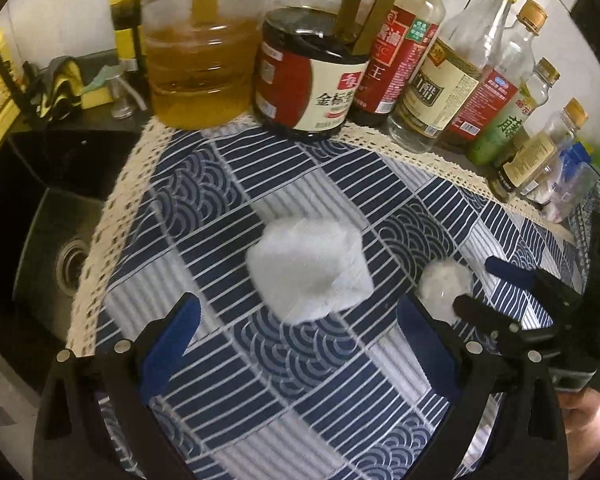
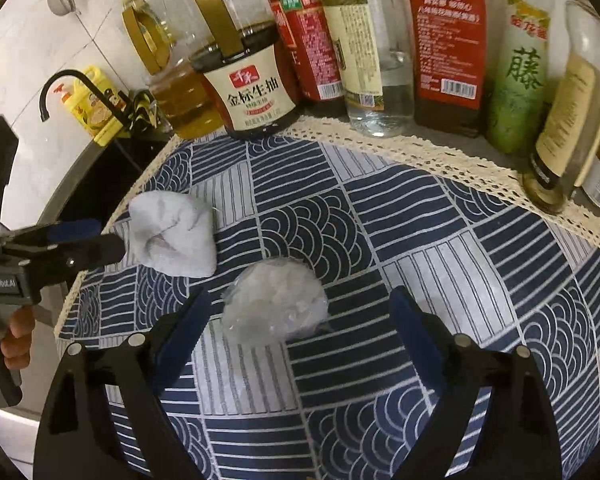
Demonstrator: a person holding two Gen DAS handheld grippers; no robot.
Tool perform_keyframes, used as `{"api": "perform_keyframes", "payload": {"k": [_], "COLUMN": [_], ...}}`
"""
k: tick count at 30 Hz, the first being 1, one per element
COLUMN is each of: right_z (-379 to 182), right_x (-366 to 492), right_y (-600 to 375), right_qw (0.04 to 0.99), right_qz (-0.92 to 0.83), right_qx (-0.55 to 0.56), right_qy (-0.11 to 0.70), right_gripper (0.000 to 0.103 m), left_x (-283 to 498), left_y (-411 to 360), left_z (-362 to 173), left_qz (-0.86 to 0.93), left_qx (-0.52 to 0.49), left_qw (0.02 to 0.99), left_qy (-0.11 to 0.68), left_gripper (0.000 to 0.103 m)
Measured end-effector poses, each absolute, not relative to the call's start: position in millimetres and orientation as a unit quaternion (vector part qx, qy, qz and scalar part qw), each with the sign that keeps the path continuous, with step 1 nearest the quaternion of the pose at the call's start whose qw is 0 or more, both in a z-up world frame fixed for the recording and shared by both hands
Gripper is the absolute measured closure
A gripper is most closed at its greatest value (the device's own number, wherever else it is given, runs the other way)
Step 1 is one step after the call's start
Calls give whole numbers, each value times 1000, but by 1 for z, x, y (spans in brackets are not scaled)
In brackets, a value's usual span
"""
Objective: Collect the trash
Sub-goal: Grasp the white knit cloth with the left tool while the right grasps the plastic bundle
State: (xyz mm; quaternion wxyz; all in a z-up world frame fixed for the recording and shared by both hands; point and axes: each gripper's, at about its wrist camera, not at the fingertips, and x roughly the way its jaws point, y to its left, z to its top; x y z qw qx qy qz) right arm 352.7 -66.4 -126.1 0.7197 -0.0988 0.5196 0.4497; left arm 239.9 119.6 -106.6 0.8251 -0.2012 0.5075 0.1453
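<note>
A crumpled white paper towel (image 1: 310, 268) lies on the blue patterned cloth (image 1: 260, 360), just ahead of my left gripper (image 1: 300, 320), which is open and empty. A crumpled clear plastic wad (image 2: 274, 306) lies between the tips of my right gripper (image 2: 300, 312), which is open around it without touching. The paper towel also shows in the right wrist view (image 2: 172, 234), with the left gripper (image 2: 88, 238) beside it. The plastic wad (image 1: 444, 286) and the right gripper (image 1: 484, 284) show at the right of the left wrist view.
A row of oil, soy sauce and vinegar bottles (image 1: 312, 76) stands along the back edge of the cloth (image 2: 380, 52). A dark sink (image 1: 56, 248) with a black faucet (image 2: 60, 88) lies to the left. Yellow sponges and cloths (image 1: 80, 84) sit behind the sink.
</note>
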Motion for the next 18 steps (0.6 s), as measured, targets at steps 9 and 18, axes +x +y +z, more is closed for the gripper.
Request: {"api": "perform_keyframes", "payload": {"k": [9, 18], "right_z": [-135, -142], "right_x": [362, 361], "right_y": [-61, -56], "right_qw": [705, 693], "right_qz": [463, 476], "right_qx": [-102, -98], "right_qy": [528, 532], "right_gripper": [15, 22], "left_x": [265, 279], "left_y": [124, 119], "left_z": [-133, -147], "left_qz": [147, 155], "left_qx": [-211, -184], "left_qw": [809, 802], "left_qy": [528, 546], "left_gripper": [8, 18]}}
